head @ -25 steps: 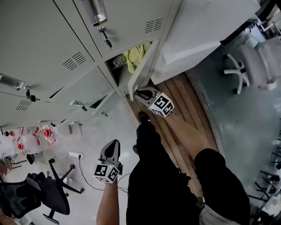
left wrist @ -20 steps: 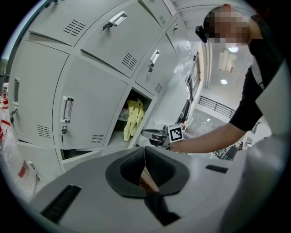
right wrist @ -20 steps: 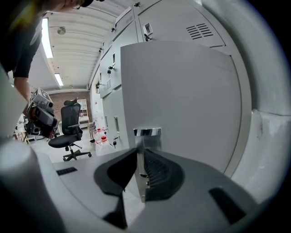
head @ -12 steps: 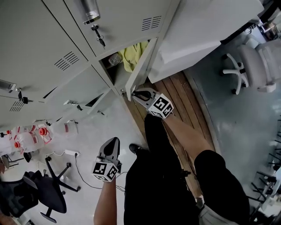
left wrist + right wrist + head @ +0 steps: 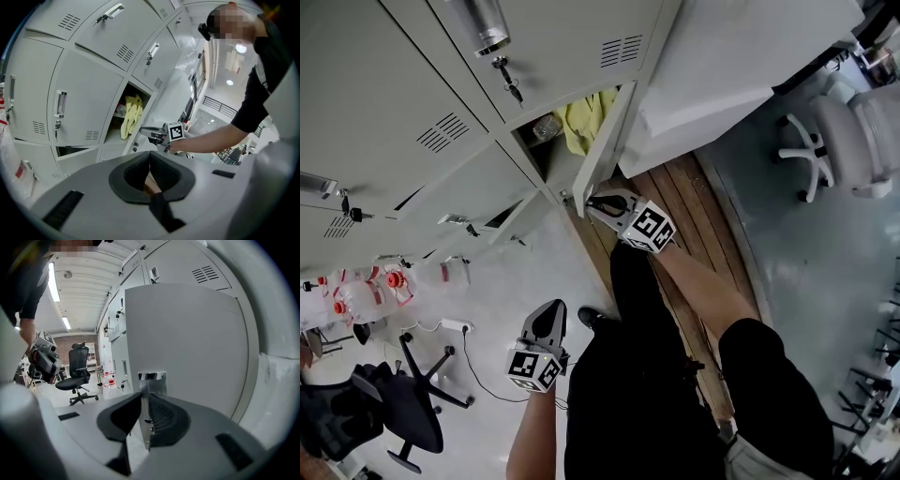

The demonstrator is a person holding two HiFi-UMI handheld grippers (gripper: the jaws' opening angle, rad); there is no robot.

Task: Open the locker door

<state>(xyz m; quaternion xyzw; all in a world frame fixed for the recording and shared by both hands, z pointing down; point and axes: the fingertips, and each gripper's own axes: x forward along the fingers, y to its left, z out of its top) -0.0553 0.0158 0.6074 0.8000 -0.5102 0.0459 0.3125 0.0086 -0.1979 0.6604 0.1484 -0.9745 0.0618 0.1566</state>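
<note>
The right gripper (image 5: pixel 598 202) (image 5: pixel 144 414) is clenched on the free edge of the pale grey metal locker door (image 5: pixel 606 148) (image 5: pixel 187 343), which stands ajar in front of a yellow cloth (image 5: pixel 581 120) (image 5: pixel 129 116), while the left gripper (image 5: pixel 549 313) (image 5: pixel 150 164), jaws together and empty, hangs well apart from that door.

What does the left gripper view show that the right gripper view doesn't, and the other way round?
Only the left gripper view: the inside of the open locker with a yellow cloth hanging in it, the right gripper seen from outside at the locker door's edge, and the left gripper's own jaws shut together on nothing.
Only the right gripper view: its jaws clamped on the door's edge by the chrome handle, and a black office chair.
Both: the grey locker bank and the person's arm.
</note>
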